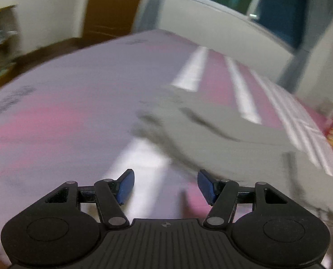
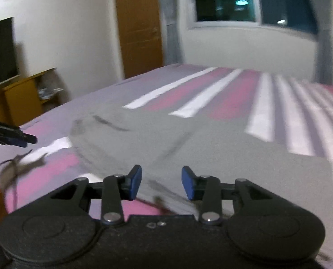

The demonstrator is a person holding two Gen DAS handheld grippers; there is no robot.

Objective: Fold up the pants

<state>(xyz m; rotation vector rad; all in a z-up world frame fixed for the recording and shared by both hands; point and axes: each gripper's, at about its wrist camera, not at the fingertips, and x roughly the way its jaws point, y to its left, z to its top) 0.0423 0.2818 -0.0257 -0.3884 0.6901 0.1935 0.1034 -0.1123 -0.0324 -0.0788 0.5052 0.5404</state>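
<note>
Pants point(image 2: 189, 139) grey, spread on the striped bed point(image 2: 211, 85), mid-frame ahead of my right gripper point(image 2: 161, 182)

From my left gripper point(image 1: 165, 187) they lie lower right; both jaws apart, gripping nothing; right nearer

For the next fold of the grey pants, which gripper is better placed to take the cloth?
Probably the right gripper: it is open with the grey pants directly ahead, between and below its fingers. The left gripper, also open, faces mostly bedsheet, with the pants off to its right.
</note>
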